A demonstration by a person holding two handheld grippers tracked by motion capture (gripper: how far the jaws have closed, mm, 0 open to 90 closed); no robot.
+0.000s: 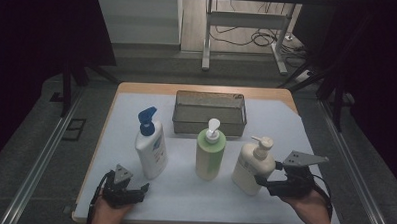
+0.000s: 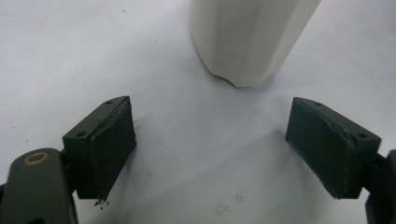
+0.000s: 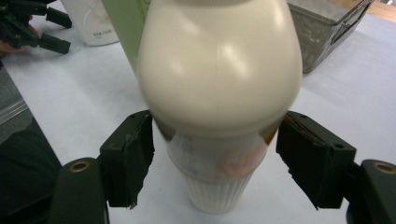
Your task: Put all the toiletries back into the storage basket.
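Note:
Three pump bottles stand in a row on the white mat [image 1: 183,196]: a white one with a blue pump [image 1: 151,150], a green one [image 1: 210,155] and a cream one [image 1: 252,166]. My right gripper [image 1: 262,181] reaches in from the right with its jaws on either side of the cream bottle [image 3: 219,65]. The pads stand close to the bottle's lower body without pressing it, and the bottle stays on the mat. My left gripper [image 1: 139,191] rests open at the front left. The white bottle's base [image 2: 252,37] stands a short way ahead of its empty jaws [image 2: 210,140].
A grey metal tray [image 1: 209,123] with a handle sits behind the bottles at the table's back middle. In the right gripper view it shows at the upper right [image 3: 327,28], with the green bottle [image 3: 126,28] and the left gripper [image 3: 46,30] at the upper left.

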